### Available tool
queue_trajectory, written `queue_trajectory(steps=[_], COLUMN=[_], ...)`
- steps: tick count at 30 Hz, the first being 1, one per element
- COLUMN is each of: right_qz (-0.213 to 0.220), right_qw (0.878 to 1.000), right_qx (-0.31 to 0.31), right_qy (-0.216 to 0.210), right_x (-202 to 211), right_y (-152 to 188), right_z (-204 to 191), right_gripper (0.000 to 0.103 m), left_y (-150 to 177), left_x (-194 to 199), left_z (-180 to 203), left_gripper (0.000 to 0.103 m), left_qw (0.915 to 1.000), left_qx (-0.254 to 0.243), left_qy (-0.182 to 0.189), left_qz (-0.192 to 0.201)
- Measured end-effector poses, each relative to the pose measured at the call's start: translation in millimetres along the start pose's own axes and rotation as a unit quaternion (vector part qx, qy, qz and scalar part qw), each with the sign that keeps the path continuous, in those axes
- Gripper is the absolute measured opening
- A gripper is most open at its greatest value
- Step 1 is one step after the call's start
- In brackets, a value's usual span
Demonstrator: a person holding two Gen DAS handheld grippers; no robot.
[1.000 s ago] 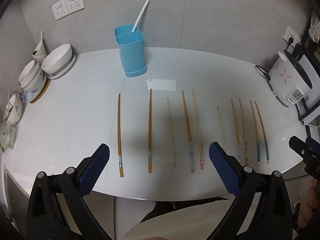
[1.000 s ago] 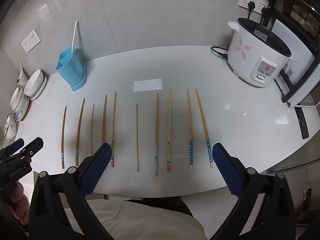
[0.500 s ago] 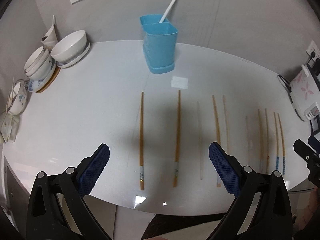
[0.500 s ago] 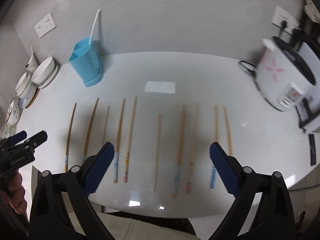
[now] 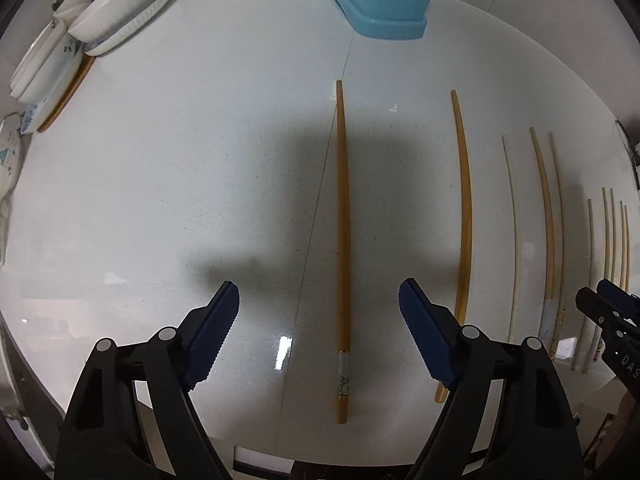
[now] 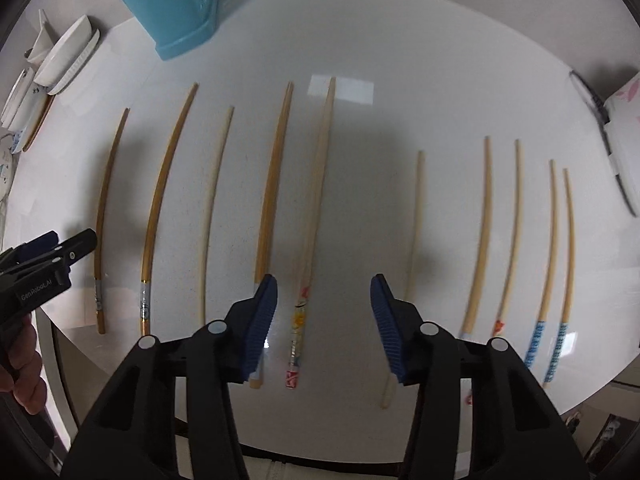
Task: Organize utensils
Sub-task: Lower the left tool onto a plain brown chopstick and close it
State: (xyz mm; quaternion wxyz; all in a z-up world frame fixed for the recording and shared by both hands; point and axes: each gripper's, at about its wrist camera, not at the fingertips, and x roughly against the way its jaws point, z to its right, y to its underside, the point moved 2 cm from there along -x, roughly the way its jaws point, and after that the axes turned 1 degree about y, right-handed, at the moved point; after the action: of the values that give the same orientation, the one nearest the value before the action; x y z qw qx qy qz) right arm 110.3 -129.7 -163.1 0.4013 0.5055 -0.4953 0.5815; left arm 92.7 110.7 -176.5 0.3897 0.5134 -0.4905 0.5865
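Observation:
Several wooden chopsticks lie side by side on the white table [image 5: 160,160]. My left gripper [image 5: 319,300] points down over the leftmost chopstick [image 5: 342,220], which lies between its jaws; the jaws are closing and the pads do not touch it. My right gripper [image 6: 324,286] hangs over a pale chopstick with a flowered end [image 6: 316,200]. Its jaws are closing too, with that stick between them, untouched. A darker chopstick [image 6: 272,184] runs under its left finger. The blue utensil holder [image 5: 384,0] stands at the table's far side.
Stacked white bowls and plates [image 5: 100,20] sit at the far left. A rice cooker with its cord [image 6: 624,128] is at the right edge. The near table edge lies just under both grippers. The other gripper [image 6: 44,260] shows at the left of the right wrist view.
Both grippers have sunk close to the table and tipped to point down at it. Their jaws have narrowed, the right more than the left. The chopsticks have not moved.

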Motion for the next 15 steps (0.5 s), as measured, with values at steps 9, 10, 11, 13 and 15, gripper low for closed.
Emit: queue_trajectory(steps=[9,10,11,13,15], right_qz=[-0.035,-0.037,-0.041,-0.049,-0.057], right_qw=[0.999,0.999,0.999,0.999,0.998], right_qx=[-0.005,-0.005,-0.005,-0.008,-0.013], right_qy=[0.003,0.003,0.002,0.004,0.001], right_x=[-14,-14,-16,-19,-28], right_y=[-2,-1,-1,0,-7], right_z=[-5,-5,-5,-3,-11], right_gripper=[0.026,0.025,0.024,0.02,0.016], left_y=[-1,-2,-2,-9,-11], left_x=[-21,-22,-23,-27,-26], left_z=[8,8,9,12,18], left_gripper=[0.065,0.063,0.063,0.061,0.055], left_qw=[0.9989,0.9988,0.9988,0.9985,0.9979], left_qx=[-0.025,-0.025,-0.024,-0.026,-0.032], left_qy=[0.008,0.01,0.011,0.011,0.012], left_qz=[-0.039,-0.04,-0.042,-0.047,-0.055])
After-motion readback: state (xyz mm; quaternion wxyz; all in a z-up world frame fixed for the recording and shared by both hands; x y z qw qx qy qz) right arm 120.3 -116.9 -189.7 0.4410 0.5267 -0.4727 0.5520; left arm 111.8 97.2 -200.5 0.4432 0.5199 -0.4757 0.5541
